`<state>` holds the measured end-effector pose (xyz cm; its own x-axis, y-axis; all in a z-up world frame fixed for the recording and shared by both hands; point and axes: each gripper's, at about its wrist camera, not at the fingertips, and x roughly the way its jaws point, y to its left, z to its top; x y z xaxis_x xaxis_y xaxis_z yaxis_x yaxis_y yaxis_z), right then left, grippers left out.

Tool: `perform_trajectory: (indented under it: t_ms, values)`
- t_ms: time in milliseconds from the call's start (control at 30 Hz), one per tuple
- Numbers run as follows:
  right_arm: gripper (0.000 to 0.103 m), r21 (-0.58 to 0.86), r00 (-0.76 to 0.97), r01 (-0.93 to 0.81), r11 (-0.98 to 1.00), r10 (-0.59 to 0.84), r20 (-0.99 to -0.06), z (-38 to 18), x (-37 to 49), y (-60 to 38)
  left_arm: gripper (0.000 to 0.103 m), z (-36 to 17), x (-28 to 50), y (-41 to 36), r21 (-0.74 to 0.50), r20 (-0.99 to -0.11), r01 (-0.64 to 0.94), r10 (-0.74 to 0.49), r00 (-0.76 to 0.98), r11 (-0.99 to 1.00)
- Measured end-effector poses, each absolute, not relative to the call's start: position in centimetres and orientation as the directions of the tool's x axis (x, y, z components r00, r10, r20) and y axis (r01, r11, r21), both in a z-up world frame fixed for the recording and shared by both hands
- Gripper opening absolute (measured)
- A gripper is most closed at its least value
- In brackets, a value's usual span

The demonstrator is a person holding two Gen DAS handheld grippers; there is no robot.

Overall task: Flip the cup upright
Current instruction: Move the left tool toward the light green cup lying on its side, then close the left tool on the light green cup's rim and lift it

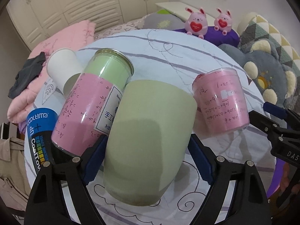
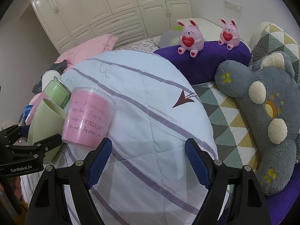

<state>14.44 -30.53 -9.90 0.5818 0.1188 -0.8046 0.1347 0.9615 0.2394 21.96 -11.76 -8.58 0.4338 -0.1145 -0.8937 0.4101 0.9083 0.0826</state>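
Nearest, our left gripper (image 1: 146, 159) clamps the green cup (image 1: 150, 140) tilted above the quilt (image 1: 168, 56), mid-flip; next we judge it needs rotating until the mouth faces up. Our right gripper (image 2: 148, 161) hangs wide, empty. Farther: one pink cup (image 1: 223, 101), one tall jar (image 1: 93, 101), one white paper cup (image 1: 63, 71), two bunnies (image 1: 196, 22).

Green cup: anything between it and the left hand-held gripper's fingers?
Nothing visible. The left hand-held gripper already has the green cup between its blue pads, tilted. The tall pink-and-green jar leans close on its left; the pink-lined clear cup stands apart on the right.
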Motion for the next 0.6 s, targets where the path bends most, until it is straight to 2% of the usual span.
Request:
perform_trajectory:
  t_ms: [600]
  values:
    - [0.082,0.237,0.589,0.135,0.962,0.115,-0.800,-8.8,13.4,-30.7,0.086,-6.7,19.9,-12.3,0.048,-0.894,0.422,-0.149,0.422,0.905]
